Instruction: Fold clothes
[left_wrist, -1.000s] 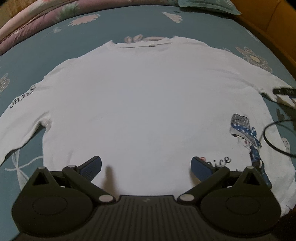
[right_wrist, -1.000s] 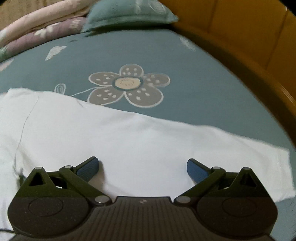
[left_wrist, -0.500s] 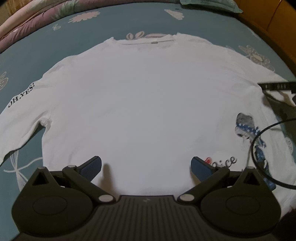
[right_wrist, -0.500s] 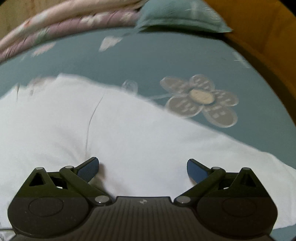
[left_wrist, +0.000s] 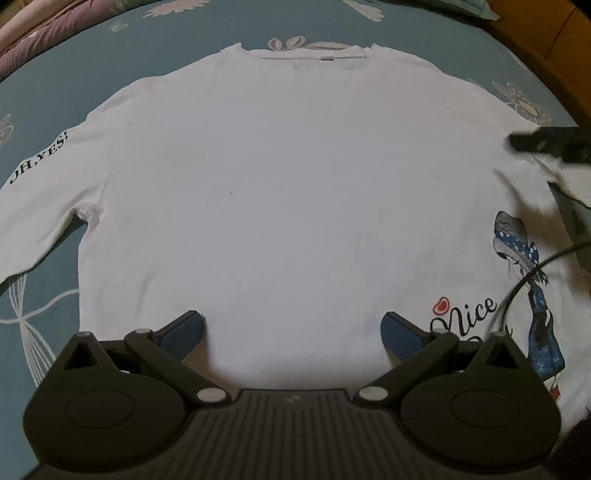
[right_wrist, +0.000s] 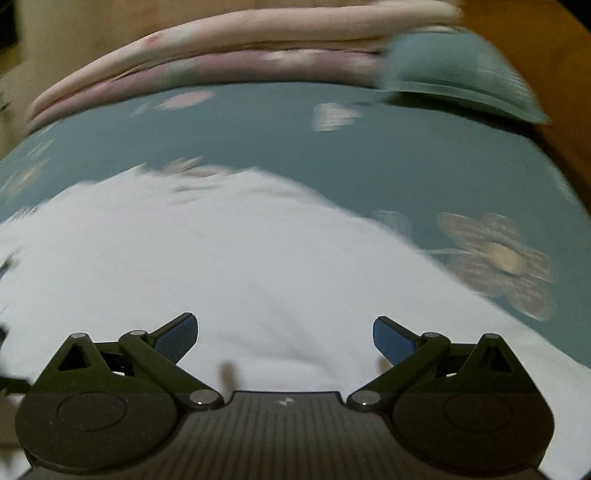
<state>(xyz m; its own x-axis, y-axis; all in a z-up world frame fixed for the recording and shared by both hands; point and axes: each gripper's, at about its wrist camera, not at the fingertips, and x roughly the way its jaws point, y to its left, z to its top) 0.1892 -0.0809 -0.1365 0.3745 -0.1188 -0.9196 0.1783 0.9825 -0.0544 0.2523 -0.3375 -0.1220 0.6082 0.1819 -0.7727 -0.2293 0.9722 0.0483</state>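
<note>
Teal floral bedsheet (left_wrist: 55, 96) covers the bed, and a white long-sleeve shirt (left_wrist: 280, 184) is spread flat on it, neckline at the far end. Left gripper (left_wrist: 291, 328) hangs over the hem, jaws wide apart, gripping nothing. Right gripper (right_wrist: 285, 332) is likewise spread and empty over the shirt's sleeve side, though that view's blurry.

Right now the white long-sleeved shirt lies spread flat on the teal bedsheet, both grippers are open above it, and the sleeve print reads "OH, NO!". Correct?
Not quite. The sleeve print reads "OH,YES!", as the left wrist view shows. The rest holds: the white shirt lies flat on the teal bedsheet, with the left gripper and right gripper open above it.
</note>
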